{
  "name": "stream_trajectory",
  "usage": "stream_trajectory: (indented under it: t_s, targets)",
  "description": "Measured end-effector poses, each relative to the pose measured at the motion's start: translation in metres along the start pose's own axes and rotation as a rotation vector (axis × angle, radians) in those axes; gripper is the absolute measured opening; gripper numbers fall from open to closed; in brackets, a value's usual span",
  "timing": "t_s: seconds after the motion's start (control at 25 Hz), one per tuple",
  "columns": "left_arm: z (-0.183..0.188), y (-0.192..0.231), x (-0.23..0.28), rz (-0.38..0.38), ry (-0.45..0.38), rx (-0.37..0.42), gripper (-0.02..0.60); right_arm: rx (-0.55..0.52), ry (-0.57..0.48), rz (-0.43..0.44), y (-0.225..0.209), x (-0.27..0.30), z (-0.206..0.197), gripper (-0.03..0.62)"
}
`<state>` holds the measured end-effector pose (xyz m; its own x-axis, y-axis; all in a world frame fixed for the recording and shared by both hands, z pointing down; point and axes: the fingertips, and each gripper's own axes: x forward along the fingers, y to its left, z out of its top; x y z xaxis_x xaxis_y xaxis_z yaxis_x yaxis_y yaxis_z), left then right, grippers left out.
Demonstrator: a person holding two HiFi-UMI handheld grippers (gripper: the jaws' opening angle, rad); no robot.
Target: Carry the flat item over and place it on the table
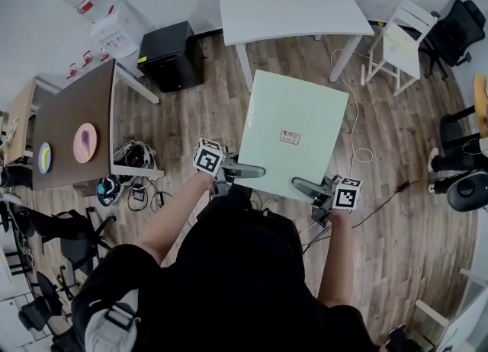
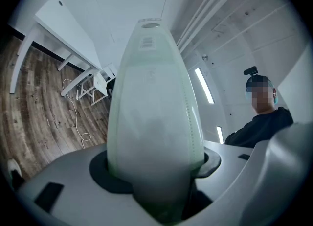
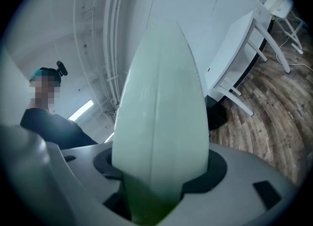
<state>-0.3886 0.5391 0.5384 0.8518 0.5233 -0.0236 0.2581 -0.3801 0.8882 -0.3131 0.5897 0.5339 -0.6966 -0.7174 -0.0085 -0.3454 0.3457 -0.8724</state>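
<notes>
Head view: pale green board (image 1: 293, 133) is in the air, roughly level, held by its near edge over the wood floor (image 1: 396, 221). Left claw (image 1: 250, 170) bites near the board's near-left corner, right claw (image 1: 306, 185) near the near-right corner.

Left gripper view confirms it: jaws clamped on the board (image 2: 154, 117), with the board filling the gap between them. Right gripper view shows the same, jaws closed on the board (image 3: 161, 122). Both grips look firm to me.

Location: the board is short of the white desk (image 1: 290, 8). Its far edge is near the white desk's front legs, not over the top. I see nothing on that desk top in the way.

Progress, my read: pickup done, carry under way, roughly midway. Left to do:
- close the gap to the white desk
- get the board above its top
- set it down flat
- release both claws

Watch the white desk's front edge and legs on approach.
</notes>
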Motion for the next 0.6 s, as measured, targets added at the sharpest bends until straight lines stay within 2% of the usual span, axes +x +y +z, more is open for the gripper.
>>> stream_trajectory:
  t_s: [0.32, 0.44, 0.6]
  targets:
    - [0.052, 0.042, 0.009, -0.016, 0.028, 0.003, 0.302, 0.005, -0.028, -0.025, -0.042, 0.006, 0.049, 0.310]
    - [0.081, 0.064, 0.011, -0.029, 0.030, -0.019, 0.302, 0.026, -0.036, -0.043, -0.063, 0.013, 0.077, 0.310]
    - [0.124, 0.095, 0.010, -0.024, 0.046, -0.002, 0.302, 0.038, -0.035, -0.053, -0.094, 0.025, 0.119, 0.310]
